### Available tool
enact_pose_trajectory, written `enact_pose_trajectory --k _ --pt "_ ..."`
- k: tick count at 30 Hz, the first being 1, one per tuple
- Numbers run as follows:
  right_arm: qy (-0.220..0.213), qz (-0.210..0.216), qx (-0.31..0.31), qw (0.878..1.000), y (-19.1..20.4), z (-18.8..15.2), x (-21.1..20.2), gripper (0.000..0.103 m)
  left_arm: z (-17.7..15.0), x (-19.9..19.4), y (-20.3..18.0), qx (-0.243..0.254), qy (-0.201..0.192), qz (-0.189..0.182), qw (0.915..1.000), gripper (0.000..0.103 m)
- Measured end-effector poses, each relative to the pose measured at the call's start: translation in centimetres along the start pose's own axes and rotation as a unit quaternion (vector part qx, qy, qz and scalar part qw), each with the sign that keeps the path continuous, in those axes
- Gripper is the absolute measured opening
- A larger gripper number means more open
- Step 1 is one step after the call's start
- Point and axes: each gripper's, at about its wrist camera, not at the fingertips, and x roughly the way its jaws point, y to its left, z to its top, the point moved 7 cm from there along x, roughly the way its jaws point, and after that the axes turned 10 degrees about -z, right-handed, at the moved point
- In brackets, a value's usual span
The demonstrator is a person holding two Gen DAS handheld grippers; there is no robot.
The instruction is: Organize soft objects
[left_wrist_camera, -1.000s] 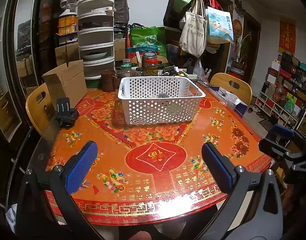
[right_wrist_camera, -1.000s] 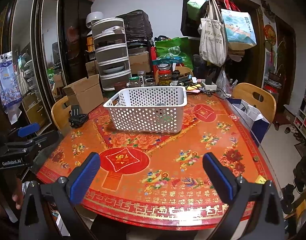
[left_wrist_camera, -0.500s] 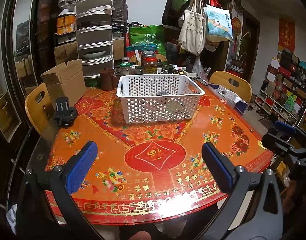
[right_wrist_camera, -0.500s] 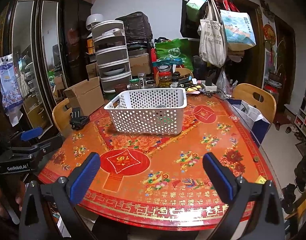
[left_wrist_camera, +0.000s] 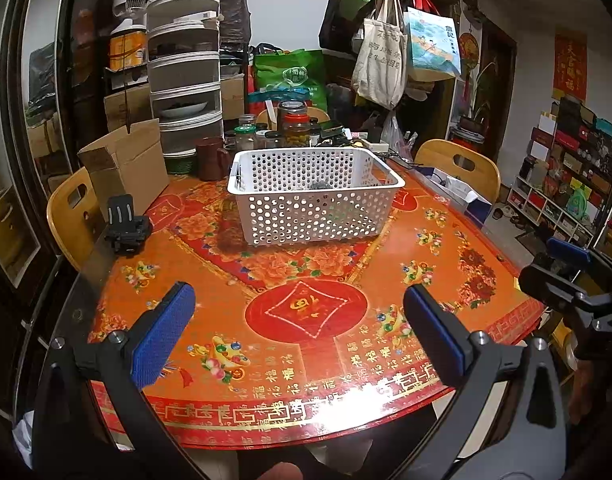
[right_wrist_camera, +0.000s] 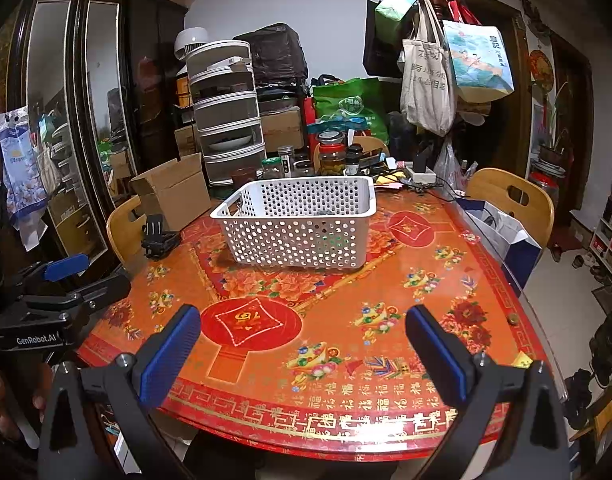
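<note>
Presently, item one: basket point(left_wrist_camera: 313, 196), white, perforated, standing at the middle-far part of the worktop point(left_wrist_camera: 313, 320), long axis running left to right across both views. Contents: something dark point(left_wrist_camera: 321, 185) shows low inside against the far wall; what it is cannot be told, though by the task it is likely a soft object already stowed. No soft object shows loose on the worktop.

Item two: left gripper point(left_wrist_camera: 300, 332), jaws released and wide apart, nothing between them, held at the near edge. Basket lies straight ahead and far of it, well apart.

Item three: right gripper point(right_wrist_camera: 302, 344), jaws likewise released and empty, at the near edge. Basket lies ahead and slightly left, well apart.

Judgement: neither arm is clearly nearer; basket sits roughly between their lines of sight.
</note>
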Motion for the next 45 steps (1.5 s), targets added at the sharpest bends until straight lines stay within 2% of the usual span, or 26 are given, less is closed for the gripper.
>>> enact_pose_trajectory --k 34,45 --pt "0.001 0.003 -0.001 1.000 0.0 0.1 0.0 0.102 -0.9 1.0 -0.5 0.004 0.010 -0.006 0.9999 0.103" --pt "0.001 0.004 0.000 1.000 0.1 0.0 0.0 0.102 -0.8 0.8 -0.3 0.011 0.001 -0.003 0.9999 0.103"
